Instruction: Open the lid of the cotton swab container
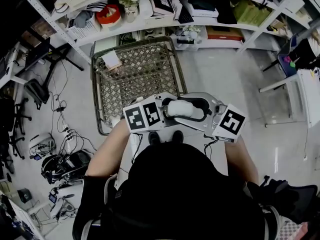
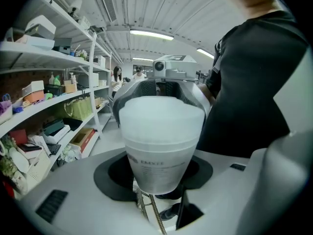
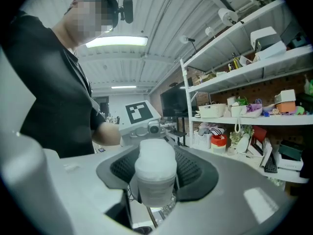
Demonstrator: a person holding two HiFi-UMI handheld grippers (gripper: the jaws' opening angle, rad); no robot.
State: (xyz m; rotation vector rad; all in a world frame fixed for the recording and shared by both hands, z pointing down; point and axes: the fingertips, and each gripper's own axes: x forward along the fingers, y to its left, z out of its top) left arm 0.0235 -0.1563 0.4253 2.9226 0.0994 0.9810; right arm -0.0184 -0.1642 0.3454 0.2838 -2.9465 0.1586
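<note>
Before the chest, container (image 1: 184,108) held level, long axis left to right. On its right end, right hand-held gripper (image 3: 156,165) clamped; round its left end, left hand-held gripper (image 2: 159,165) with jaws wide, not yet pressing. Likely the one to work the lid, though lid end unclear. Below the container, mesh cart (image 1: 145,74) on pale floor (image 1: 225,79); beyond, cluttered shelves (image 3: 244,75).
</note>
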